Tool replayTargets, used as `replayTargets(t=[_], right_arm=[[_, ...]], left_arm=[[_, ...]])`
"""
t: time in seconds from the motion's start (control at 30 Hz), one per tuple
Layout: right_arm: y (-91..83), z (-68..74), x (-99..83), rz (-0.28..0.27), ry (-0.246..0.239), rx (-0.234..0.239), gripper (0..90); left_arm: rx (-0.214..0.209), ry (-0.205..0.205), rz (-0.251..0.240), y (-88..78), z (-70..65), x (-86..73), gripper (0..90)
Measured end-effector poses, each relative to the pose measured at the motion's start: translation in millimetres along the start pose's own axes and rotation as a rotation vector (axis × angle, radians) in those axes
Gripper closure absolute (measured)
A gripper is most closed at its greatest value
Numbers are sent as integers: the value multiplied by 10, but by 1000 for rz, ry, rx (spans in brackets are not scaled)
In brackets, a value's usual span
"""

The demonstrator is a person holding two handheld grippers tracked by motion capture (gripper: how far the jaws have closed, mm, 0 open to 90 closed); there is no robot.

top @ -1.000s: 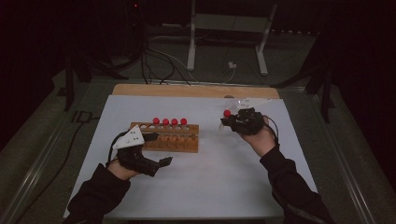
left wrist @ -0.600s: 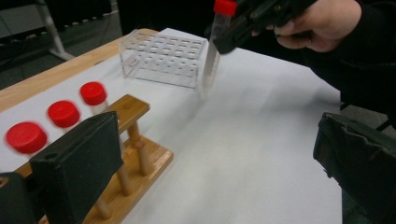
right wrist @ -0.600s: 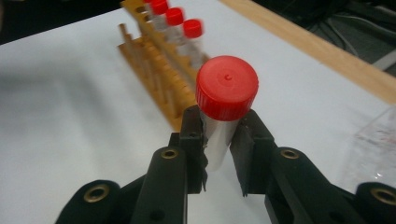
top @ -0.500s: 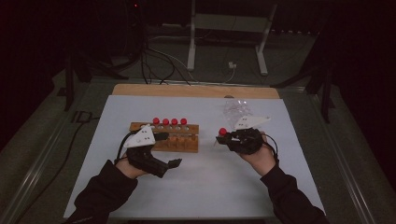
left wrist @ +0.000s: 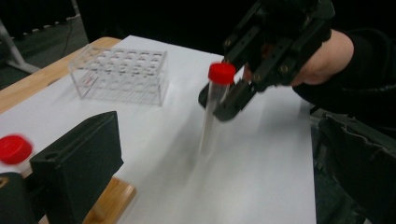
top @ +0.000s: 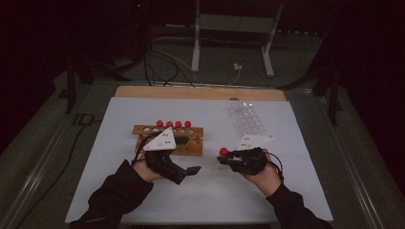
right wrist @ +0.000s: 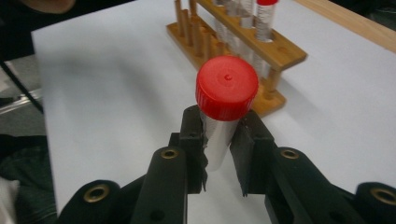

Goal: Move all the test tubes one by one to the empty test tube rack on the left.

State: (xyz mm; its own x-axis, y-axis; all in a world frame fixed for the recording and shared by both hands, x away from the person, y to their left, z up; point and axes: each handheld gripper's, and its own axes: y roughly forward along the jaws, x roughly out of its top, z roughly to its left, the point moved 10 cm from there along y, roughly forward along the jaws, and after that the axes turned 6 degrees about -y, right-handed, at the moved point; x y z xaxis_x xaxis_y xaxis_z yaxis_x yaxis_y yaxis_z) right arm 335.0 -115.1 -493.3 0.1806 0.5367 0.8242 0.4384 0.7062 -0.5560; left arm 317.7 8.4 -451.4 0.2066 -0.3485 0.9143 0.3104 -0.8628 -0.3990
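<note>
- Our right tongs are closed on a clear plastic test tube with a red screw cap; the two black jaws press its body just under the cap.
- In the left gripper view the tube stands nearly upright above the white sheet that covers the table, and its lower end looks not to touch the sheet.
- In the high view the red cap is in front of the wooden tube rack, a little to its right.
- The wooden rack carries four more red-capped tubes in a row.
- A transparent plastic rack lies further back on the right side, well apart from the held tube.
- Our left tongs point toward the right hand, just in front of the wooden rack; nothing is between them, but how wide they stand we cannot tell.
</note>
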Motion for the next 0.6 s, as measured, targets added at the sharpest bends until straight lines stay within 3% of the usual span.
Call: replayTargets(t=[0.23,0.6], right_arm=[[29,97,2,-1,-12,23,753],[44,154,-1,2,-22,33,753]], left_arm=[[-24,25,0,160,-97,105,59],[-16,41,13,412,-104,140,351]])
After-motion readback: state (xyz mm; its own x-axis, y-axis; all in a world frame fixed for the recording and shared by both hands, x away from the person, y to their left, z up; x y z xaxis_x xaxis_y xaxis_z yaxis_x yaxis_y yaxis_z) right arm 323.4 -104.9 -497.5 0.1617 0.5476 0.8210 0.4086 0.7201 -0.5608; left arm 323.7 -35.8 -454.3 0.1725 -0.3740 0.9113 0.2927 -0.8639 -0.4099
